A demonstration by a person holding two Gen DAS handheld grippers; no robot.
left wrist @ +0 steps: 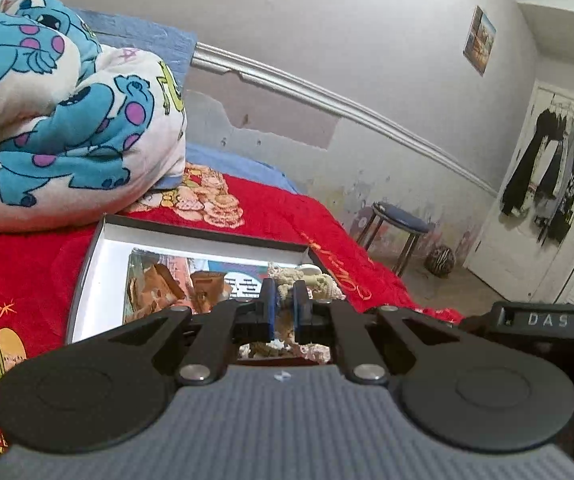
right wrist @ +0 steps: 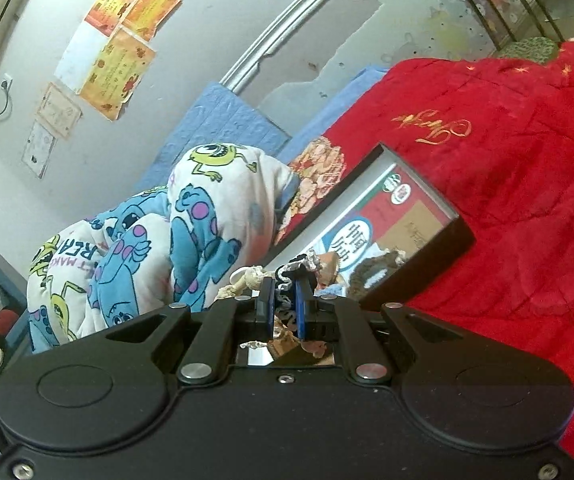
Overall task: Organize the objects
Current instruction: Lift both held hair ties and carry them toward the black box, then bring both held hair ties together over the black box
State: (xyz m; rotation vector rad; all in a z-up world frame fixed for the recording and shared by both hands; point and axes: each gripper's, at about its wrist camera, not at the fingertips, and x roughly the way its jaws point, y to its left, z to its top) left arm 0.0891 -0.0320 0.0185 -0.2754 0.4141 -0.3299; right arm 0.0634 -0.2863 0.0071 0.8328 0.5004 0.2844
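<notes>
a shallow black cardboard box with a white inside [left wrist: 99, 264] lies on the red plush blanket [left wrist: 35, 272] covering the bed. a printed colourful packet [left wrist: 175, 280] lies flat in the box, with a cream crocheted yarn piece [left wrist: 319, 280] beside it on its right. behind the box sits a bundled white cartoon-print quilt [left wrist: 47, 120]. beyond the bed's end, a round blue-topped metal stool [left wrist: 399, 220] stands by the wall.

Raised white letters "DAS" are showing on the black plastic gripper body [left wrist: 547, 320] at the right edge of the left wrist view. Gold embroidered "Disney" script [right wrist: 433, 128] is lying on the red plush bed blanket [right wrist: 527, 200]. Other print is staying unreadable.
</notes>
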